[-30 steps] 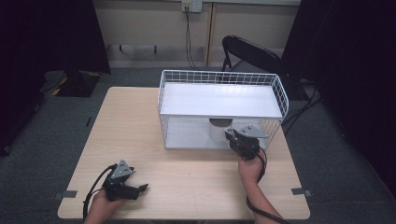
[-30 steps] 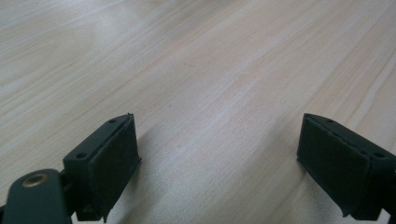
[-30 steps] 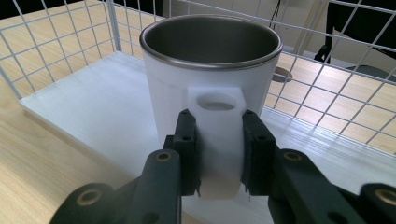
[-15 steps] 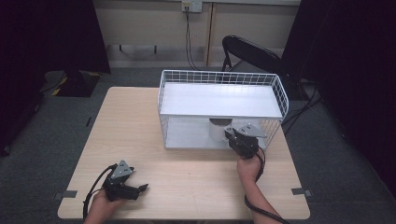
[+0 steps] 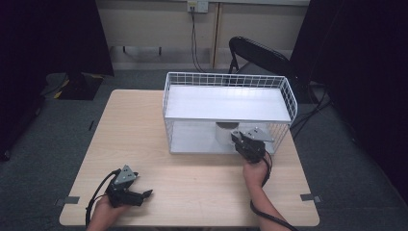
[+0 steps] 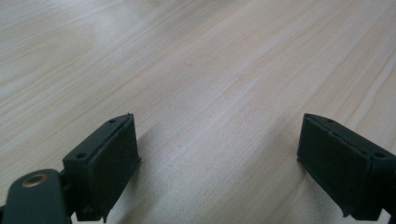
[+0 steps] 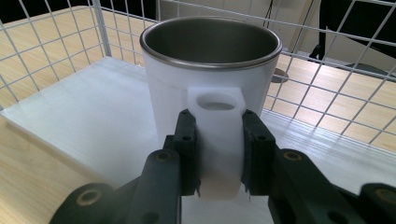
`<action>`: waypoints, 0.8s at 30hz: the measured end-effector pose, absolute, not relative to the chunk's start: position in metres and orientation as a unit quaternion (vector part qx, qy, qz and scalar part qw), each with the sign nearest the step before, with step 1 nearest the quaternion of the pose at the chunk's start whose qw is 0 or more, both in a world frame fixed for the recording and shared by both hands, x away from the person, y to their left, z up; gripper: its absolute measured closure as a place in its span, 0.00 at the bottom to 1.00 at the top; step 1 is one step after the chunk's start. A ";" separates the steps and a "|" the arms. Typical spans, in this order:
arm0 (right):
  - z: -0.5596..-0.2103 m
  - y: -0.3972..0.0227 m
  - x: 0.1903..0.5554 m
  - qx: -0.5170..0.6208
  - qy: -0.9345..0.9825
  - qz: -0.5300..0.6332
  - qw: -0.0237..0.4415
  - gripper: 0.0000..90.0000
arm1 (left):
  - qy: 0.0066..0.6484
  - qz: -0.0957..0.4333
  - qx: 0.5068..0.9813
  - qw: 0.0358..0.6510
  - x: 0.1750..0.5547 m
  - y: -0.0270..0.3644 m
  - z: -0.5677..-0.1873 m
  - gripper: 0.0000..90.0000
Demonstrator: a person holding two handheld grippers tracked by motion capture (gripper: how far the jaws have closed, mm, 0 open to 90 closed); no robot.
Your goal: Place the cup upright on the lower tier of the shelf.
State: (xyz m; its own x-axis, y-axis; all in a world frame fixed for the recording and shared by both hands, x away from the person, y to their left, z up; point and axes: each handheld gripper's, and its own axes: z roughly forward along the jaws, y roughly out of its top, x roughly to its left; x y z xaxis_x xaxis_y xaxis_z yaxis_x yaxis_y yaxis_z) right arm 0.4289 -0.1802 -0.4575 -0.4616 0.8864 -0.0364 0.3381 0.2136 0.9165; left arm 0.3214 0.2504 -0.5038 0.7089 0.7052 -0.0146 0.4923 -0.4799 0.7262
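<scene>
Standing upright on the lower white shelf (image 7: 93,116) of a white wire rack (image 5: 226,82), a white mug (image 7: 210,79) with a metal-lined inside is seen in the right gripper view, its handle (image 7: 217,140) turned toward the camera. The handle is clamped from both sides by the fingers (image 7: 187,149) of the right gripper (image 7: 218,156), which are closed on it. In the high view the mug (image 5: 223,132) is partly hidden beneath the rack's solid white upper shelf (image 5: 226,102), toward the rack's right half, and the right gripper (image 5: 240,139) is held at the rack's open front by the person's right hand (image 5: 254,173).

The rack is placed toward the far side of a light wooden desk (image 5: 144,125). Well apart from it, near the desk's front left corner, the left gripper (image 5: 143,194) is held low over the wood by the left hand (image 5: 108,207). In the left gripper view its fingers (image 6: 112,158) are spread wide with only bare desk grain between them.

A black chair (image 5: 260,55) is seen on the grey floor behind the desk, and a cable (image 5: 195,38) is hung down the back wall.
</scene>
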 end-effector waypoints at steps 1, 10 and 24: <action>-0.458 -0.180 0.429 0.427 0.719 0.462 0.296 0.79 | 0.354 0.144 0.848 0.368 0.321 0.250 -0.504 0.13; -0.462 -0.181 0.432 0.436 0.712 0.463 0.297 0.79 | 0.354 0.144 0.848 0.368 0.321 0.250 -0.504 0.13; -0.457 -0.190 0.430 0.447 0.712 0.463 0.282 0.43 | 0.354 0.144 0.848 0.368 0.321 0.250 -0.504 0.13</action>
